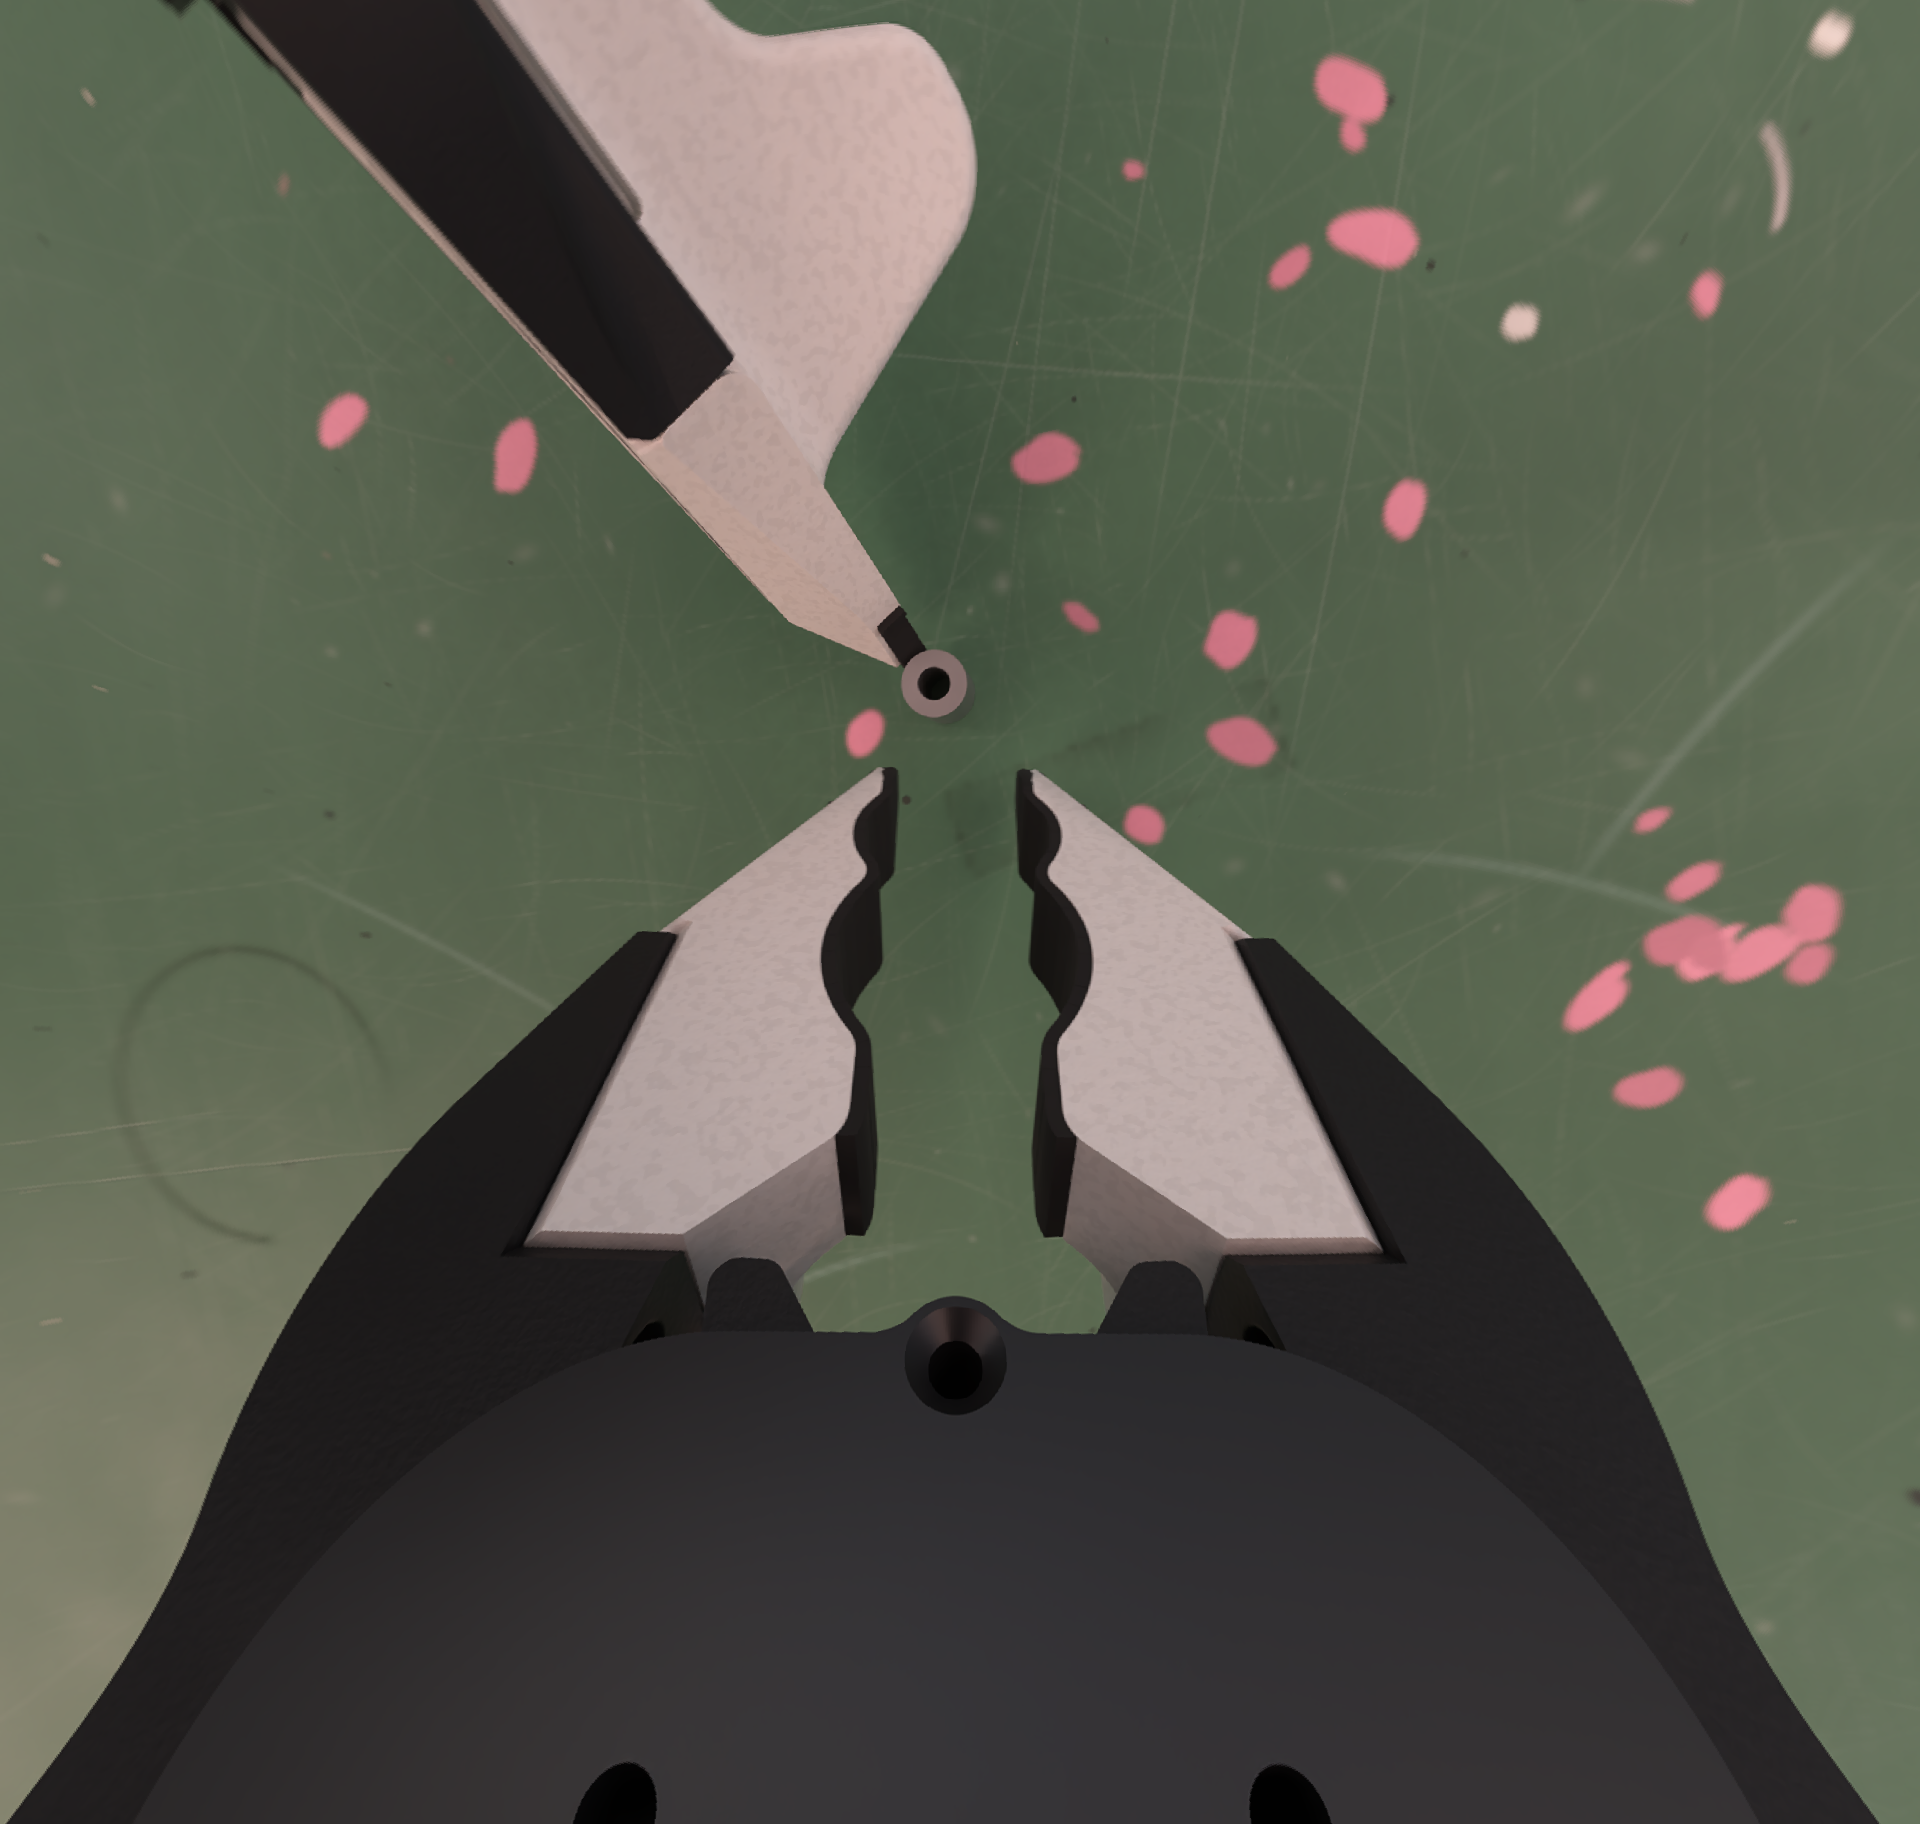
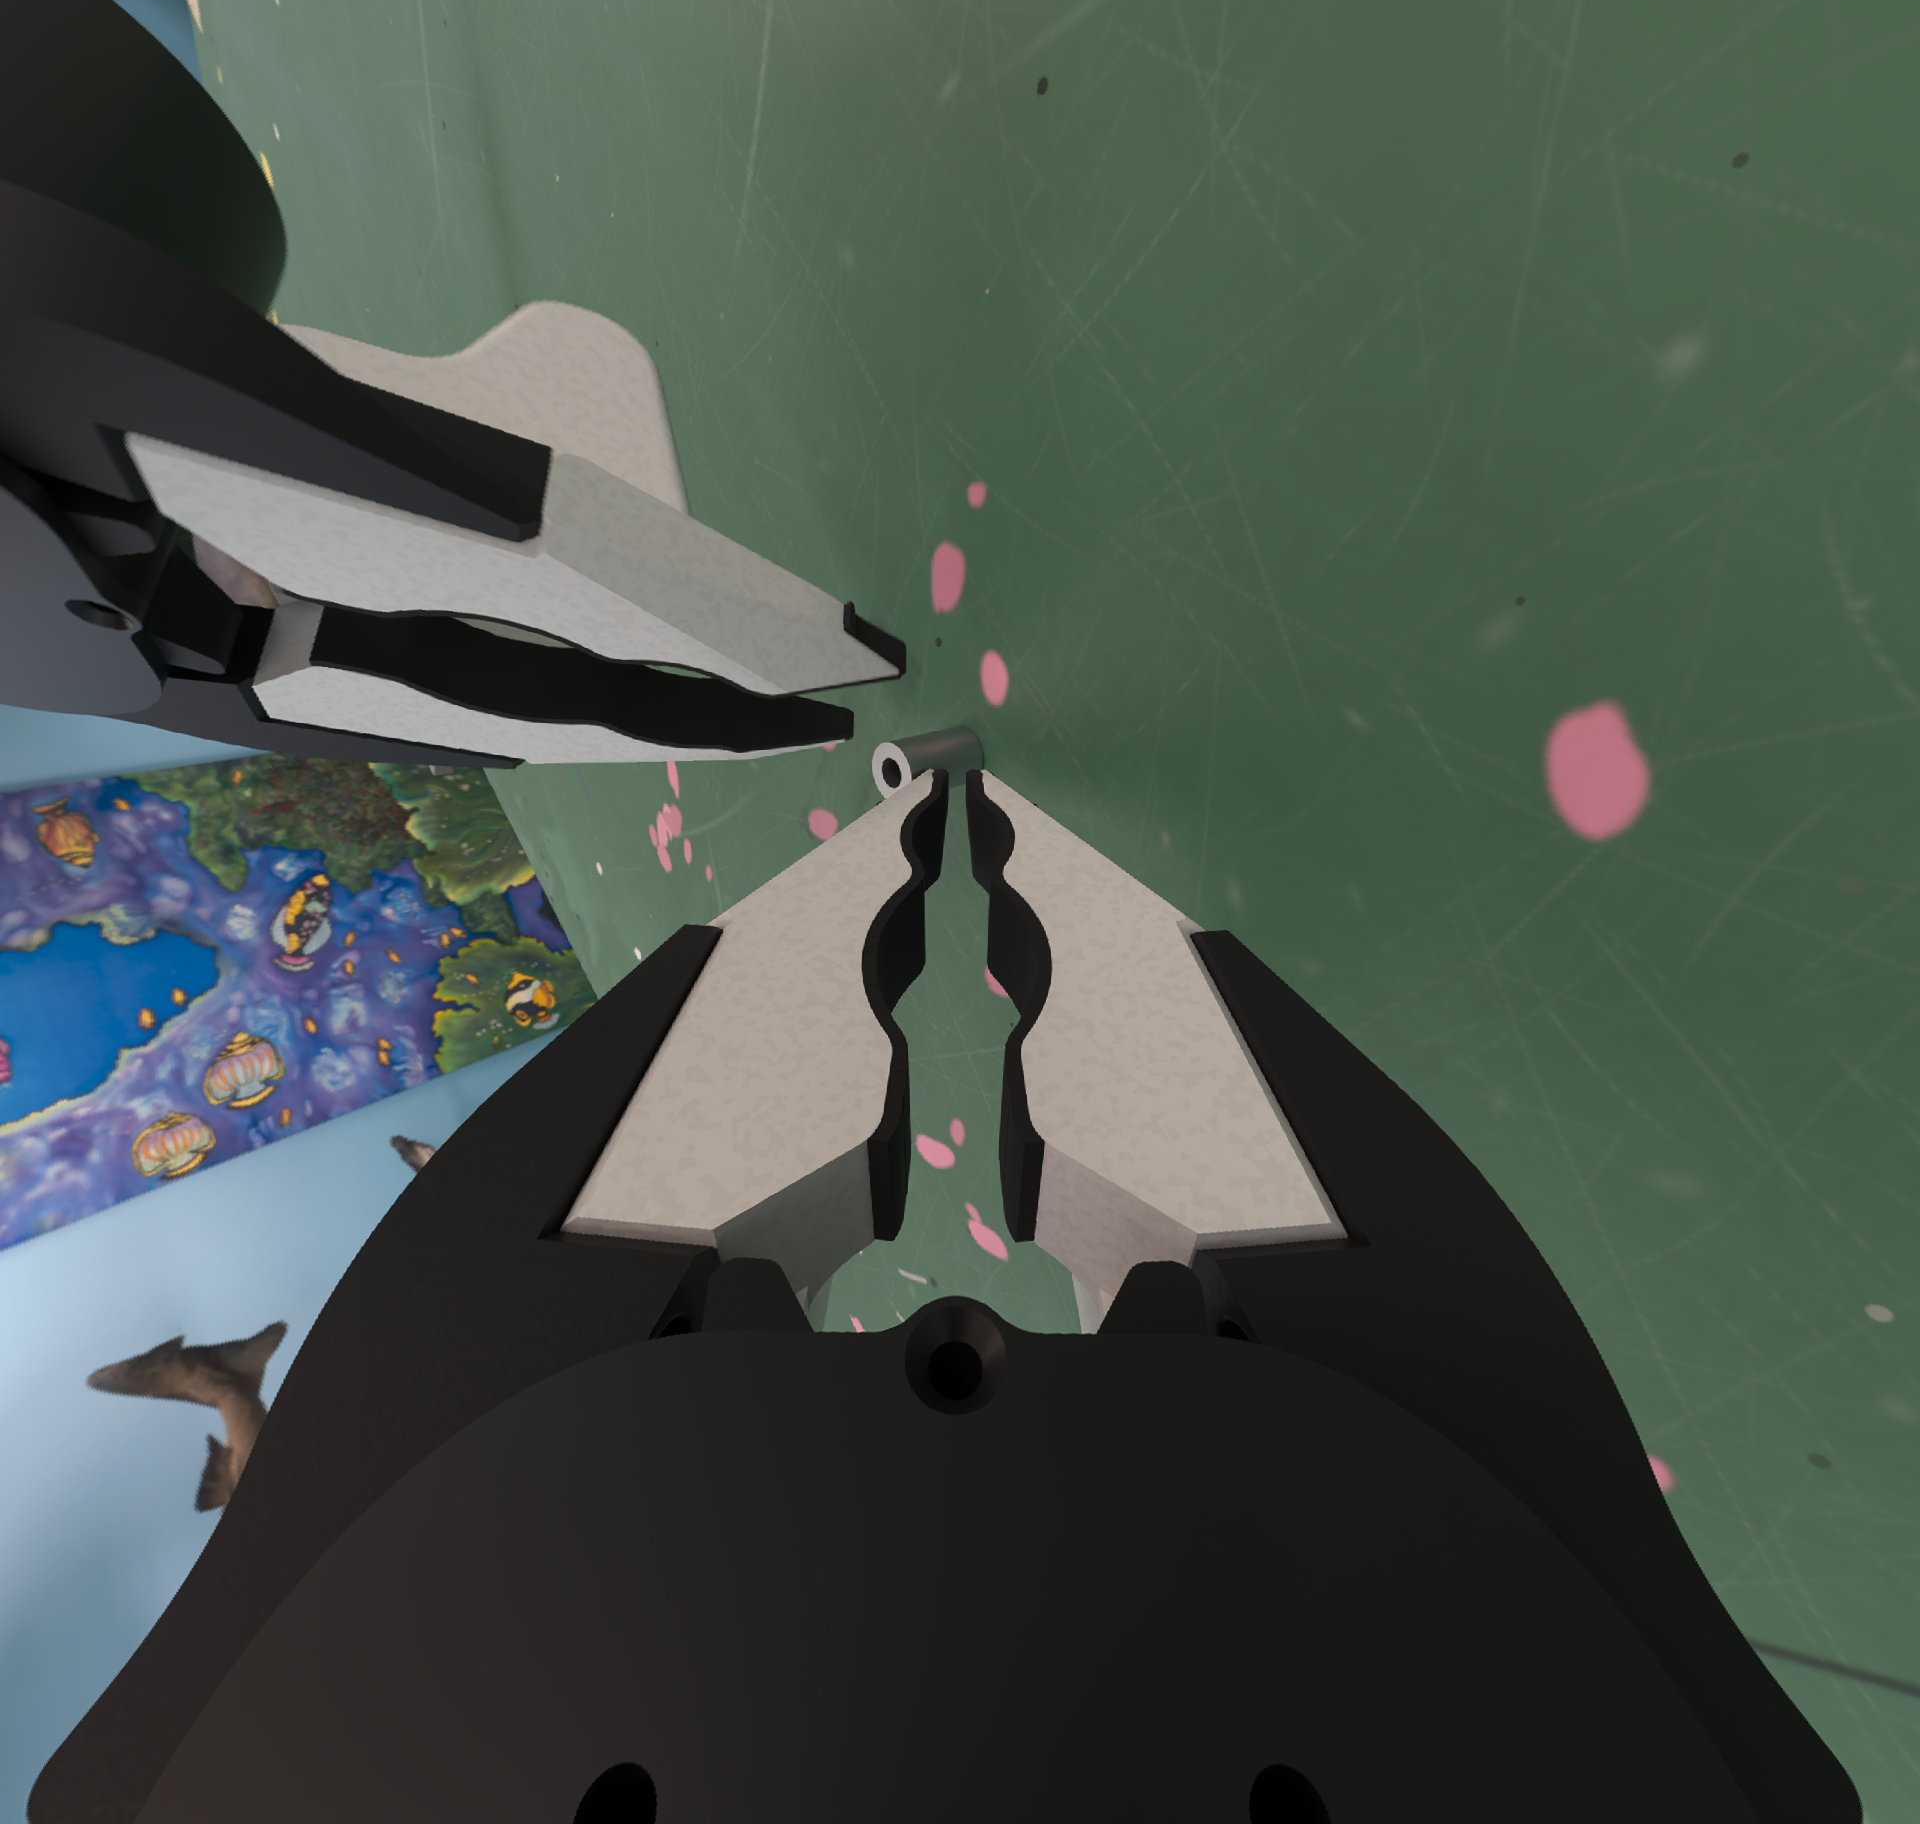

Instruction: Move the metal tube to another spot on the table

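A short grey metal tube [image 1: 935,683] stands on end on the green table [image 1: 1455,631], so I see its open end in the left wrist view. In the right wrist view the tube [image 2: 927,751] shows from the side, one end against the table. My right gripper [image 2: 956,782] is closed to a thin gap and holds nothing; its tips rest against the tube's side. It reaches in from the upper left in the left wrist view [image 1: 896,640]. My left gripper [image 1: 956,782] is open and empty, hovering just short of the tube; it also shows in the right wrist view [image 2: 875,692].
Pink spots [image 1: 1371,236] and scratches cover the table. A few pale flecks [image 1: 1519,322] lie at the far right. In the right wrist view the table edge [image 2: 540,870] runs down the left, with a blue patterned surface [image 2: 208,964] beyond it.
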